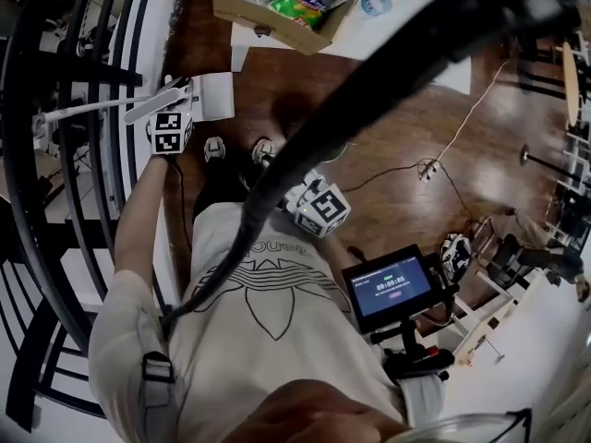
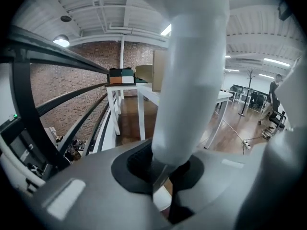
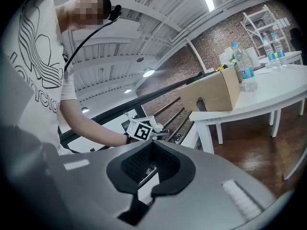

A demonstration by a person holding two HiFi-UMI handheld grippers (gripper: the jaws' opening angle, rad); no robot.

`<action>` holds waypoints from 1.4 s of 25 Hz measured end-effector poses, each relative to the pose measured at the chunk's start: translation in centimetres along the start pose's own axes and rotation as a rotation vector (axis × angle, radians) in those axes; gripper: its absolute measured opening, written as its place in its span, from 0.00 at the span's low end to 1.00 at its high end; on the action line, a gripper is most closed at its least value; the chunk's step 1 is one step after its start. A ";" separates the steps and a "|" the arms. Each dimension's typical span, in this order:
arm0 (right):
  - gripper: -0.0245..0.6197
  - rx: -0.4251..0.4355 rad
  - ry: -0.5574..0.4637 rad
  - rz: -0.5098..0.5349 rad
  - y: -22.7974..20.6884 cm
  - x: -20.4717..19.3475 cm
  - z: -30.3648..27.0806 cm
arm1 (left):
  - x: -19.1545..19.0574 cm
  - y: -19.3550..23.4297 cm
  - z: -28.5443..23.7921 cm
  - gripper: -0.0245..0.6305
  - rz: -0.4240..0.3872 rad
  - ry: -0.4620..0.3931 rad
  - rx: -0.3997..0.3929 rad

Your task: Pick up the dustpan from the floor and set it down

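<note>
Pinching the dustpan's (image 2: pixel 192 80) thick, smooth white handle: left tongs (image 2: pixel 165 175).

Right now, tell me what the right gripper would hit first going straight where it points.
Probably the left gripper: its marker cube sits just past the right gripper's closed jaws in the right gripper view, railing behind it. How far off is unclear.
</note>
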State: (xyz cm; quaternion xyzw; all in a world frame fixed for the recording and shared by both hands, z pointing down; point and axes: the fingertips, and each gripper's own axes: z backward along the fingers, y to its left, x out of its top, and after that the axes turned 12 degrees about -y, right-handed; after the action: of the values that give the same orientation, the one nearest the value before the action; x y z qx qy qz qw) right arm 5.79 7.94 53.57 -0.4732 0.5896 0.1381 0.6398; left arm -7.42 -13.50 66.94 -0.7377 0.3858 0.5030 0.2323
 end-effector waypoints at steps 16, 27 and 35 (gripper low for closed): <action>0.04 -0.007 -0.031 0.011 -0.3 0.6 0.9 | -1.1 3.1 2.2 0.48 -0.054 0.050 0.144; 0.04 0.030 -0.214 0.163 1.2 7.8 0.2 | 8.1 -12.1 12.6 0.07 0.013 -0.166 -0.160; 0.04 0.050 -0.249 0.214 1.6 8.2 -0.2 | 14.8 -18.7 12.8 0.07 0.148 -0.263 -0.242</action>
State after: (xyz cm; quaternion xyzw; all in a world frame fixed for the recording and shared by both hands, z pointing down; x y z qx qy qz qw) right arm 6.71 5.47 45.64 -0.3709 0.5560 0.2486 0.7011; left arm 3.29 2.02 47.52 -0.6579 0.3421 0.6533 0.1529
